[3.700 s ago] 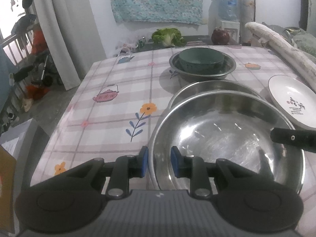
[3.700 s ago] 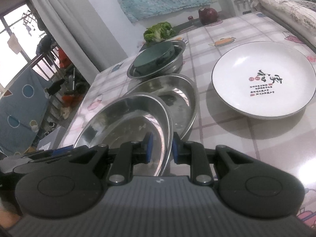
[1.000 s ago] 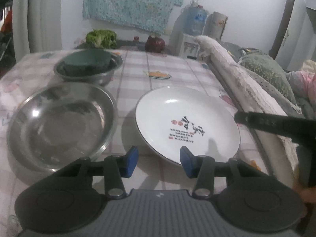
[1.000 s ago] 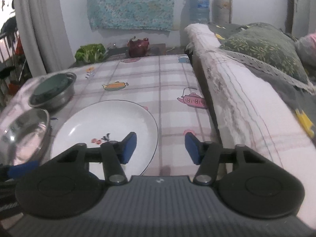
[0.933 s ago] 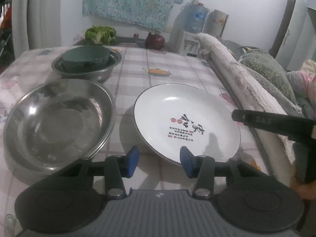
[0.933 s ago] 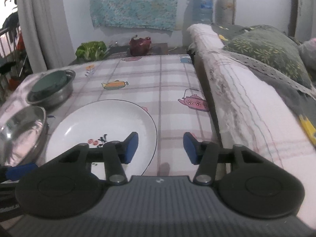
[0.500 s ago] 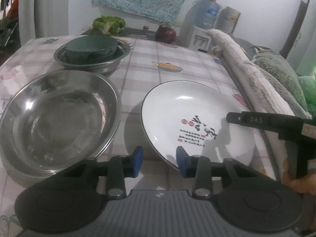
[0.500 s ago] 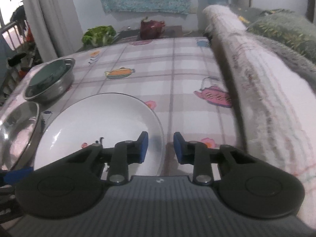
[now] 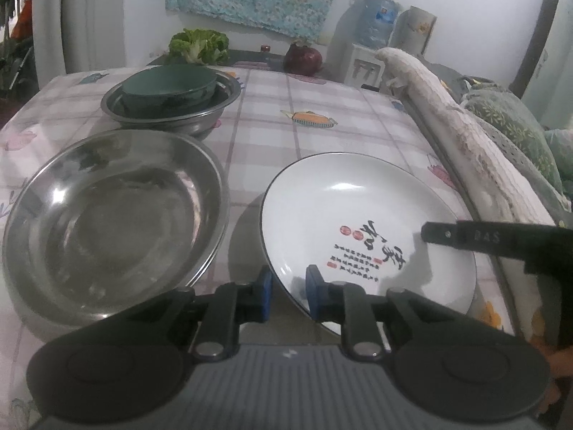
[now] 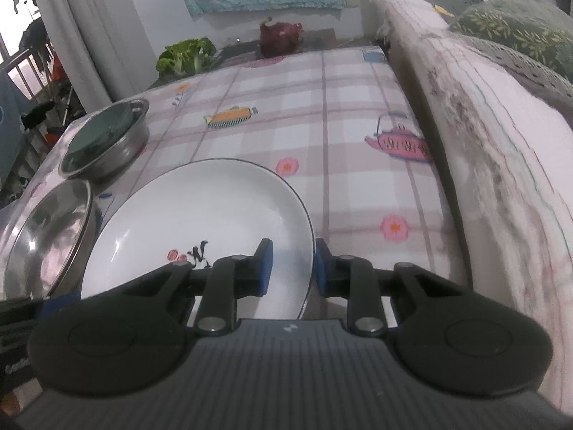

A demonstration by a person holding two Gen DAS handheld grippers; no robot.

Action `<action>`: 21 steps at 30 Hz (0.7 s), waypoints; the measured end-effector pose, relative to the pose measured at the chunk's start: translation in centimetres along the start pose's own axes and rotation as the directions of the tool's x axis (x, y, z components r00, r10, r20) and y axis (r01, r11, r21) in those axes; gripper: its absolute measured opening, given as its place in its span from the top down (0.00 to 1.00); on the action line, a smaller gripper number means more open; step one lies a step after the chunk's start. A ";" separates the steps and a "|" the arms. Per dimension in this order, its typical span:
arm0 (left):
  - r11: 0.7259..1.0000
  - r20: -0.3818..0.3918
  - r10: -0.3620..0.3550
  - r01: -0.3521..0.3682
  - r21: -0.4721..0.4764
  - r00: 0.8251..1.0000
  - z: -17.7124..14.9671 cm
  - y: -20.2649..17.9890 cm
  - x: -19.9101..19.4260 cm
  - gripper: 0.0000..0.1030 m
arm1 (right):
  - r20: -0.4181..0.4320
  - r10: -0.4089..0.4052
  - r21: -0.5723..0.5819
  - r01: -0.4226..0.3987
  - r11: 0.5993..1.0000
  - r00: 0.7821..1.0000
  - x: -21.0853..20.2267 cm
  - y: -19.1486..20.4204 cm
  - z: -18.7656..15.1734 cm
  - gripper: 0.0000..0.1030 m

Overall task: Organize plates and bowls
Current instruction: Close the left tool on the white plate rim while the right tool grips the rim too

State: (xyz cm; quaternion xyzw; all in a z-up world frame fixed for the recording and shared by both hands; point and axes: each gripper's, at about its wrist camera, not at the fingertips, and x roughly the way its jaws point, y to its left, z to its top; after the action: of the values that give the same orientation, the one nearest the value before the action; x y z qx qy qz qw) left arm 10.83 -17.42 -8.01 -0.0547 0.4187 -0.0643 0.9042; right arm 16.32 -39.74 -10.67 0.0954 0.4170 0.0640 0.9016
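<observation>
A white plate (image 9: 365,208) with red and black writing lies on the checked tablecloth, right of the stacked steel bowls (image 9: 111,215). My left gripper (image 9: 289,292) has the plate's near-left rim between its blue pads, and its jaws are closing onto that rim. In the right wrist view, my right gripper (image 10: 292,268) straddles the plate's (image 10: 200,222) near-right rim, one pad inside and one outside, jaws closing on it. The black finger (image 9: 465,238) of the right gripper reaches over the plate from the right. A green bowl (image 9: 168,86) sits inside a small steel bowl (image 9: 229,96) farther back.
A pale rolled blanket (image 10: 483,143) on a sofa back runs along the table's right edge (image 10: 412,114). A lettuce (image 9: 198,44), a dark red pot (image 9: 302,59) and a water dispenser (image 9: 378,25) stand beyond the far end. Curtains hang at the left.
Both grippers' jaws have narrowed from wide apart onto the plate's rim. The right gripper has dropped lower and closer to the plate. Earlier, both held a steel bowl, which now sits nested in the other.
</observation>
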 end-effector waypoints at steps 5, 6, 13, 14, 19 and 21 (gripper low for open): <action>0.999 -0.021 -0.018 0.019 0.036 1.000 -1.1 1.1 -1.5 0.80 | -0.015 0.003 0.050 -0.002 0.999 1.000 -2.1 0.7 -2.5 0.78; 0.999 -0.025 -0.021 0.023 0.042 0.999 -1.4 1.4 -1.8 0.80 | -0.016 0.005 0.058 -0.004 0.998 1.000 -2.6 0.9 -3.1 0.78; 0.993 -0.050 -0.052 0.057 0.104 0.997 -3.7 3.3 -4.7 0.80 | -0.006 0.025 0.083 -0.025 0.996 1.000 -5.7 2.7 -7.5 0.77; 0.991 -0.053 -0.059 0.065 0.113 0.997 -4.1 3.5 -5.1 0.80 | -0.004 0.027 0.087 -0.027 0.996 1.000 -6.2 3.0 -8.1 0.77; 0.986 -0.073 -0.110 0.118 0.116 0.991 -5.2 5.0 -6.6 0.80 | -0.007 0.039 0.105 -0.038 0.994 0.999 -8.2 3.9 -10.6 0.77; 0.984 -0.073 -0.128 0.136 0.116 0.989 -5.2 5.3 -6.8 0.80 | -0.006 0.044 0.109 -0.043 0.993 0.999 -8.7 4.2 -11.3 0.77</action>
State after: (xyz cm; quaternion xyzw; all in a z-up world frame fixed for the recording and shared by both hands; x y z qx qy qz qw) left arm 2.84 -11.28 -7.09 -0.0252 0.4388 -0.1510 0.8855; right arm 1.89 -36.01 -10.47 0.1533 0.4215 0.0611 0.8917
